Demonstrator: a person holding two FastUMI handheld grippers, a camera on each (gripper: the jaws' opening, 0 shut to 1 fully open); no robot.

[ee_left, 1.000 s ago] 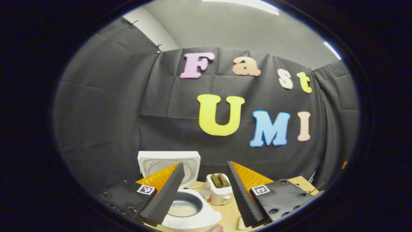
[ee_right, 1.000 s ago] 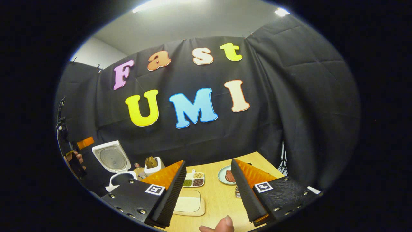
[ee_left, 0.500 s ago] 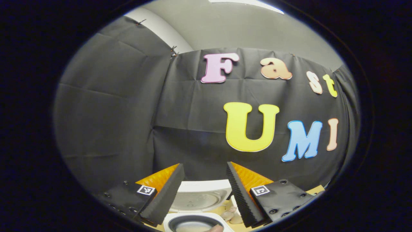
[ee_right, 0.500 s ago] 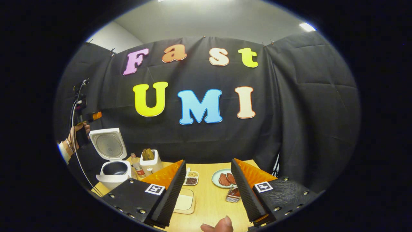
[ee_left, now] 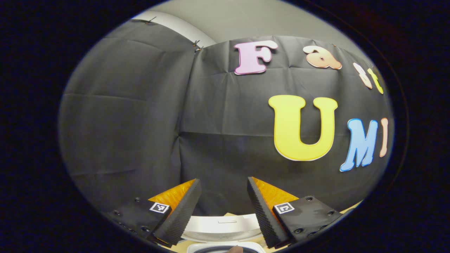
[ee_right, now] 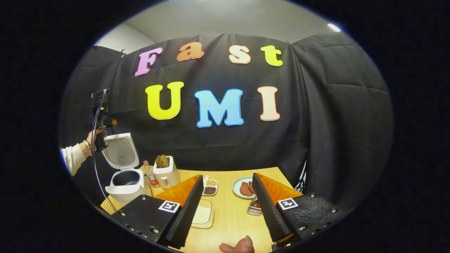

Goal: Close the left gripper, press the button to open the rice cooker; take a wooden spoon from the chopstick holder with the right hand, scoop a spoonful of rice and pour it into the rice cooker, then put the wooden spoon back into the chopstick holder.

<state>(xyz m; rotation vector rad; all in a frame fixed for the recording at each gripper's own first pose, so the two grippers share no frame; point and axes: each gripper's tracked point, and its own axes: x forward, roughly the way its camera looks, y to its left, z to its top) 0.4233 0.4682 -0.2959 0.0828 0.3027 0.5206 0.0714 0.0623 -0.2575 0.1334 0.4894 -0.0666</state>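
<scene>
**Rice cooker open; spoon fetch pending**

Rice cooker (ee_right: 124, 177): far-left worktop (ee_right: 232, 225), lid raised.
Left gripper (ee_left: 223, 207): wide, empty, above the cooker.
Right gripper (ee_right: 227, 207): wide, empty.
Chopstick holder (ee_right: 166, 171): just beside the cooker, utensils inside.
Next, by judgement: right gripper reaches for the spoon handle.

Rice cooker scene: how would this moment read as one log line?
cooker: lid open | spoon: in holder | left gripper: open, raised above cooker | right gripper: open, empty, over table
</scene>
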